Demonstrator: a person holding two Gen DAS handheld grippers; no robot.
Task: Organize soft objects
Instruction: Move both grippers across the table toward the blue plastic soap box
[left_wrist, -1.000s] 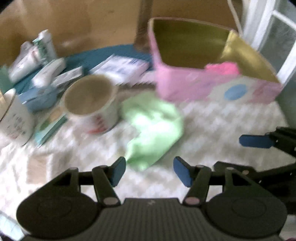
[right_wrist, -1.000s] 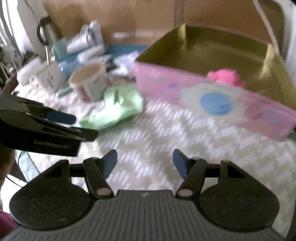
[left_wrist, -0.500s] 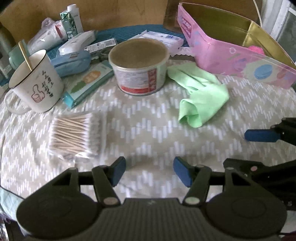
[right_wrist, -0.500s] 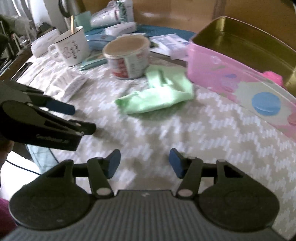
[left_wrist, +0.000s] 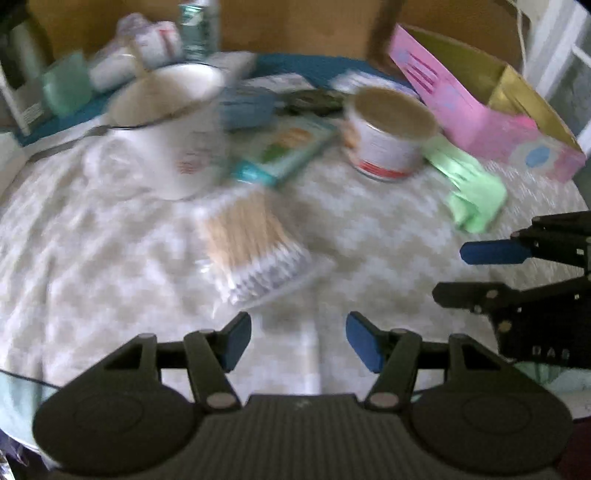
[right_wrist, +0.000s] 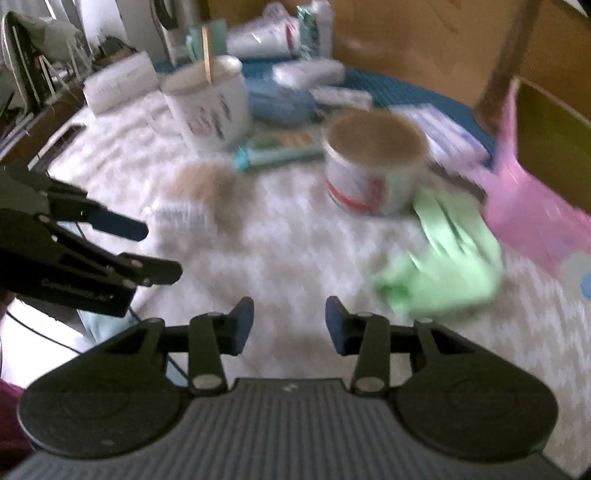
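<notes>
A crumpled green cloth (left_wrist: 471, 192) lies on the zigzag tablecloth beside a round tub (left_wrist: 391, 136); it also shows in the right wrist view (right_wrist: 447, 269). A pack of cotton swabs (left_wrist: 251, 243) lies just ahead of my left gripper (left_wrist: 298, 341), which is open and empty. My right gripper (right_wrist: 289, 325) is open and empty, low over the cloth-covered table, with the green cloth to its front right. A pink box with a gold inside (left_wrist: 480, 110) stands at the far right. Both views are blurred.
A white mug (left_wrist: 173, 129), a teal packet (left_wrist: 284, 155), a blue case (right_wrist: 280, 103), tubes and bottles crowd the back left. A cardboard wall (right_wrist: 406, 48) closes the back. Each gripper shows in the other's view: the right one (left_wrist: 491, 269), the left one (right_wrist: 140, 251).
Both grippers have swung left: the pink box and green cloth slid to the right of the views, and the cotton swabs now lie just ahead of my left gripper. Both stayed open.
</notes>
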